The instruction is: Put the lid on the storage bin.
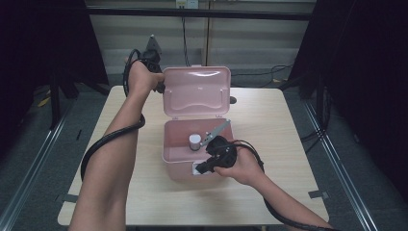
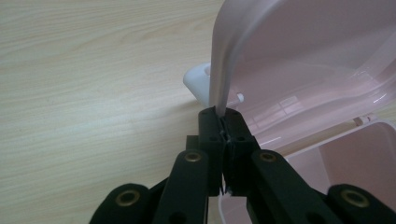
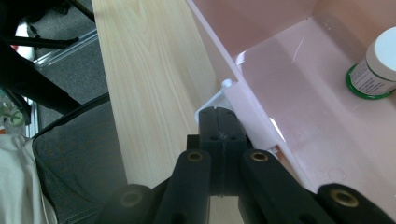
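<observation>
A pink plastic box sits near the middle of the tabletop, its lid standing upright on the far hinge, a small white-capped jar on the box floor. Your left tongs are clamped on the side edge of the lid, jaws pressed together on the thin plastic; your right tongs are shut at the white latch on the box's front wall, though whether they grip it or merely press against it is hard to tell. The step in hand looks like working the lid while steadying the base. To do it well, keep the left grip close to the rim so the thin plastic does not slip out, swing the lid along its hinge arc rather than pulling it sideways, and hold the front wall down with the right so the light box neither slides nor tips. Watch that the jar stays clear of the lid's path
</observation>
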The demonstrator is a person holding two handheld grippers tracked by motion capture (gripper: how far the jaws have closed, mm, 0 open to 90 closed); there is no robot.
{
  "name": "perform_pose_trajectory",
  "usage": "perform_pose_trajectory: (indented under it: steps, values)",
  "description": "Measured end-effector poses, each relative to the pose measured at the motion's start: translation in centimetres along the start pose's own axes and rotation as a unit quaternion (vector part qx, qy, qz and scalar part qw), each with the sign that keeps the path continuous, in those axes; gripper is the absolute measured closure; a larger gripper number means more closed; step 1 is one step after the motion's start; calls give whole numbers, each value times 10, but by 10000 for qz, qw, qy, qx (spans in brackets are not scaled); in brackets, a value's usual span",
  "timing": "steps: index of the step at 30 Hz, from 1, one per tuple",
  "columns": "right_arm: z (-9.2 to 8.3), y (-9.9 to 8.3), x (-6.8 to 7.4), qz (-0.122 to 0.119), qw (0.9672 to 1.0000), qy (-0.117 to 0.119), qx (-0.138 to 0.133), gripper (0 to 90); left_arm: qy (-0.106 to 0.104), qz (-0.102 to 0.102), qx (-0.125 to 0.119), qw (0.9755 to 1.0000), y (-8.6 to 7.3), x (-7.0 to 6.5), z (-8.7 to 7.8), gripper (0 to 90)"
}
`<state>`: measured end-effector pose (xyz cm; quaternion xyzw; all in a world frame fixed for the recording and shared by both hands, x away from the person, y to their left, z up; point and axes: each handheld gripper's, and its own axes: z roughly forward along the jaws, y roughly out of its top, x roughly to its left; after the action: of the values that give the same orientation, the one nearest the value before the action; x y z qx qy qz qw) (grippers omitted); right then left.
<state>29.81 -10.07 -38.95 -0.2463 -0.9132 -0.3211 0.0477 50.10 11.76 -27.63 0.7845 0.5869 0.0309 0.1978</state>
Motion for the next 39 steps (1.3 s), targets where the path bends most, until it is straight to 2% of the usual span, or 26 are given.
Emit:
perform_pose_trajectory:
  steps: [13, 32, 39]
  values:
    - [1, 1, -2, 81, 9999, 47, -44, 900, 41, 90, -47, 9999, -6, -3, -6, 881]
    - [2, 5, -1, 90, 9999, -28, 39, 900, 33, 217, -91, 9997, -12, -6, -13, 879]
    - [3, 7, 0, 104, 9999, -53, 66, 900, 1, 195, -87, 9998, -16, -7, -16, 877]
